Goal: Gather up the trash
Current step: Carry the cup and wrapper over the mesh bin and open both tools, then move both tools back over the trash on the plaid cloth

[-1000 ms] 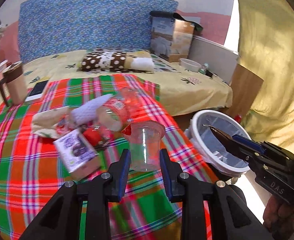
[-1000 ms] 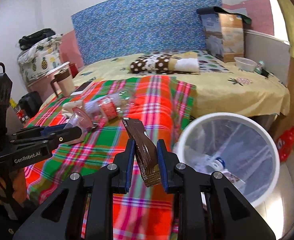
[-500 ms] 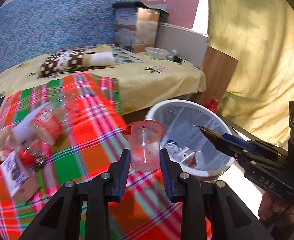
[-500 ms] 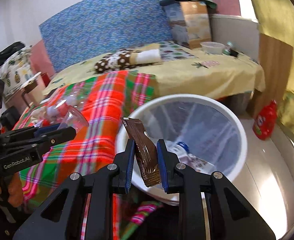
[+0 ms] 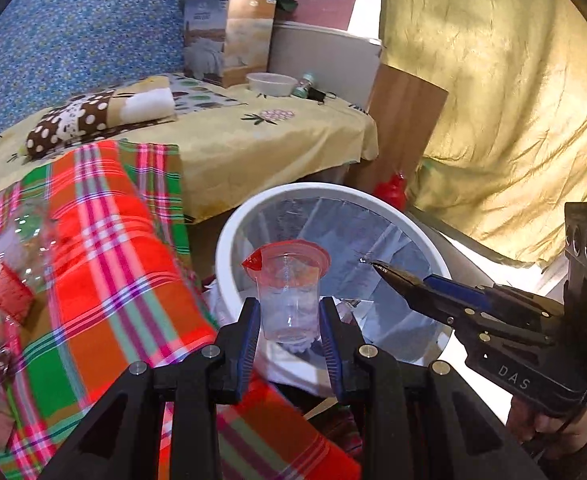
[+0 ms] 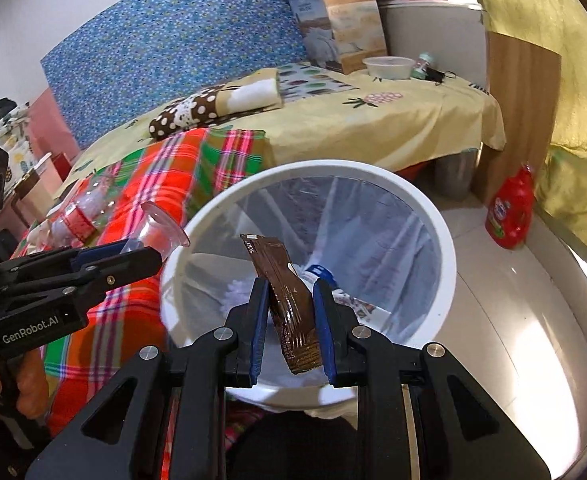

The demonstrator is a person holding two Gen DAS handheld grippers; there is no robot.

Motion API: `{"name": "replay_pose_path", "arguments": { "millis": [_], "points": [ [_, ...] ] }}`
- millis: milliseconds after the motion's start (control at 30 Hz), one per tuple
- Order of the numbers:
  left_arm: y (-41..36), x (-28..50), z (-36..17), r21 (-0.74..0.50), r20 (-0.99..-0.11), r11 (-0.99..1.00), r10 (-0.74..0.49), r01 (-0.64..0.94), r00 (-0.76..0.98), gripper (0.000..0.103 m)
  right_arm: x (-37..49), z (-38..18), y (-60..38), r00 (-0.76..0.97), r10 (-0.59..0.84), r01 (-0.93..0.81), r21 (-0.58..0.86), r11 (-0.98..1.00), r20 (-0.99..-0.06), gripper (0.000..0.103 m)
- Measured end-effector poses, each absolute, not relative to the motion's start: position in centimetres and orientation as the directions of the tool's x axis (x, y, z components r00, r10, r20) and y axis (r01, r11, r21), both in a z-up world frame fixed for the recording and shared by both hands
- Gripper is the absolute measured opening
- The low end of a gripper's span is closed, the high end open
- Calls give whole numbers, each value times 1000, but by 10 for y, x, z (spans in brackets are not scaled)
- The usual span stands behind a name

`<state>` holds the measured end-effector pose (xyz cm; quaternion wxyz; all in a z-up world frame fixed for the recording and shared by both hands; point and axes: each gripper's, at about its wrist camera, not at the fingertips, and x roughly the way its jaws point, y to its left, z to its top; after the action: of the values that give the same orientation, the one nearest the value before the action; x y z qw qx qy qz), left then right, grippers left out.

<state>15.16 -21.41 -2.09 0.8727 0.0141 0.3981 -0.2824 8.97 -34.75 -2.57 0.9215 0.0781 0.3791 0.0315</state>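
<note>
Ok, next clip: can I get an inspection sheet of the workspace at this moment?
Surface: plaid blanket over a yellow sheet.
Job's things: clear cup and brown wrapper held above the lined white bin, which already holds trash.
Clutter: crushed bottle lying on the blanket; bowl, box.
Grippers: left gripper shut on the cup; right gripper shut on the wrapper.
Cables: nothing seen.
Surroundings: blue headboard, gold curtain, red jug on the floor.

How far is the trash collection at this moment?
Done: some trash lies in the white bin. In hand: left gripper holds a plastic cup, right gripper a brown wrapper, both above it. Left: a bottle on the plaid blanket.
</note>
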Motion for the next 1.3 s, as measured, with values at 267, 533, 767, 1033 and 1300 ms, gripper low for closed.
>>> {"name": "replay_pose_path", "arguments": {
  "millis": [267,533,767,1033,1300],
  "points": [
    [-228,160,-30,-217,-705,821,-506,528,497,36,89,-26,-358,721,90,42,173,984,-687,32],
    [-221,156,-23,-226,-691,825,-511,518,511,41,86,-20,-359,738,92,41,181,983,-669,40],
    [-205,144,-12,-222,-678,841,-497,493,542,41,83,-13,-347,743,111,11,177,984,-660,40],
    [-179,128,1,-207,-663,870,-461,448,590,41,78,-3,-325,758,167,-68,178,982,-631,40],
    [-147,114,6,-198,-655,900,-416,388,631,41,75,1,-300,755,202,-137,151,979,-624,40]
  ]
}}
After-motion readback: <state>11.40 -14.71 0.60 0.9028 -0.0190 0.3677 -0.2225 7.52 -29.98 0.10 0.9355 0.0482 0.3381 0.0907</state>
